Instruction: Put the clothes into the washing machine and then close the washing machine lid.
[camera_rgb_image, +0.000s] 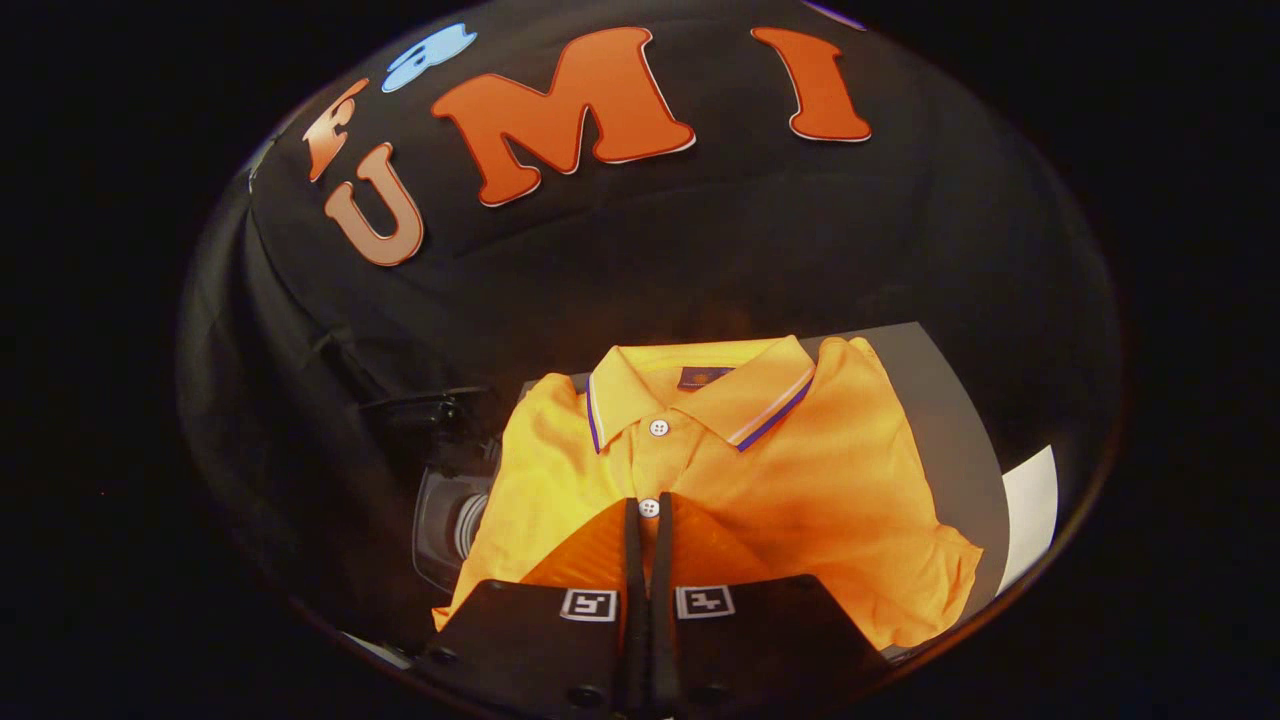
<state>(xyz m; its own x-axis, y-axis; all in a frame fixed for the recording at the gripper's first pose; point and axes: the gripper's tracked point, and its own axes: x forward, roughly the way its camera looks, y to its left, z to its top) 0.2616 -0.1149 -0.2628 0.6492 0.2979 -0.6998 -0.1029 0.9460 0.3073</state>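
Polo shirt folded on the grey surface, gripper poised over its placket — pick-up step, nothing in the machine yet.

The orange polo shirt (760, 480) lies flat and folded on a grey board (950, 420), collar at the far side, hem toward the gripper. The gripper (648, 512) sits low over the near middle of the shirt, tips just short of the lower button (649, 507); its fingers stand almost together, only a thin slit between them. Whether cloth is pinched in that slit I cannot tell. To the left of the shirt, lower down, a dark opening with a glassy rim (450, 520), probably the washing machine; its lid is not made out. A white sheet (1030, 510) lies at the right. Judged: grasp stage. Next move calls for a firm hold on the fabric, then a lift and carry leftward to the opening.
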